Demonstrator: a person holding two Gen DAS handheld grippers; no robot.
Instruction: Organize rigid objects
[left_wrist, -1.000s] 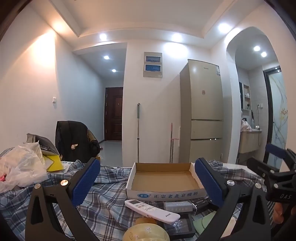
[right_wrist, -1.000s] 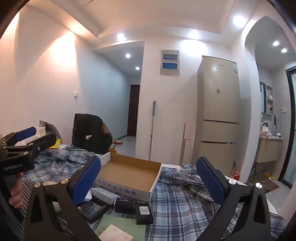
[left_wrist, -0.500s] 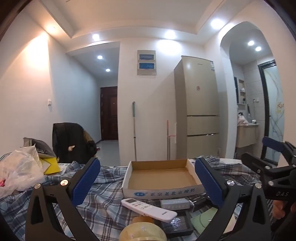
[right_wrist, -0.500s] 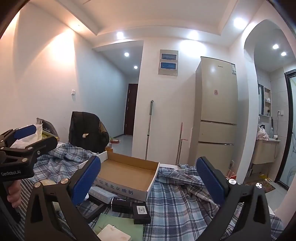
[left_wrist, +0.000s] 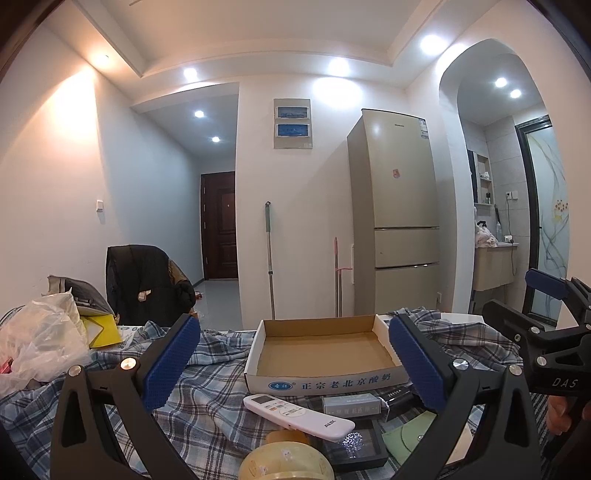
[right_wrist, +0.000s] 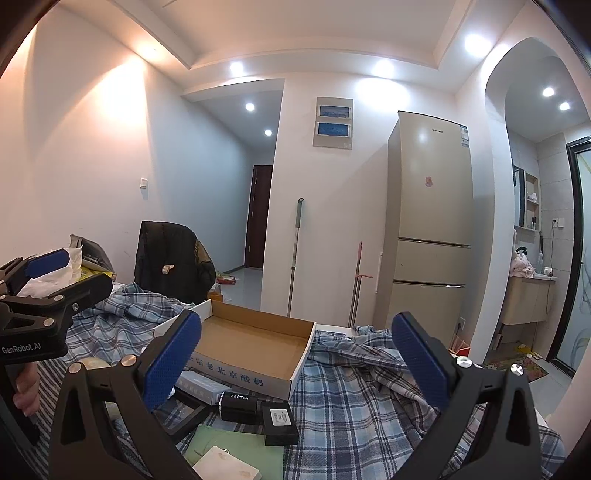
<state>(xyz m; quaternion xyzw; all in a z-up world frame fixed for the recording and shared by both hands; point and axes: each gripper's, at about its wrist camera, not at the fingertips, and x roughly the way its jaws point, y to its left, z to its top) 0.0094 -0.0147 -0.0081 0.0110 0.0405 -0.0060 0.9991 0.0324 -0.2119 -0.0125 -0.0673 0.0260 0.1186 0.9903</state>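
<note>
You held both tools released and empty above the plaid-covered surface (left_wrist: 207, 402): left tool (left_wrist: 295, 365), right tool (right_wrist: 297, 356). The empty cardboard box (left_wrist: 325, 354) sat ahead. Just in front of it lay the white remote (left_wrist: 295, 411), 2 small black boxes (right_wrist: 258, 410) and a green pouch (left_wrist: 410, 432).

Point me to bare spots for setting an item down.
The cardboard box floor is bare inside its four walls. Plaid cloth right of the box and the black cases is free. Crowded: the strip in front of the box, with the white remote, grey carton and tape roll.
</note>
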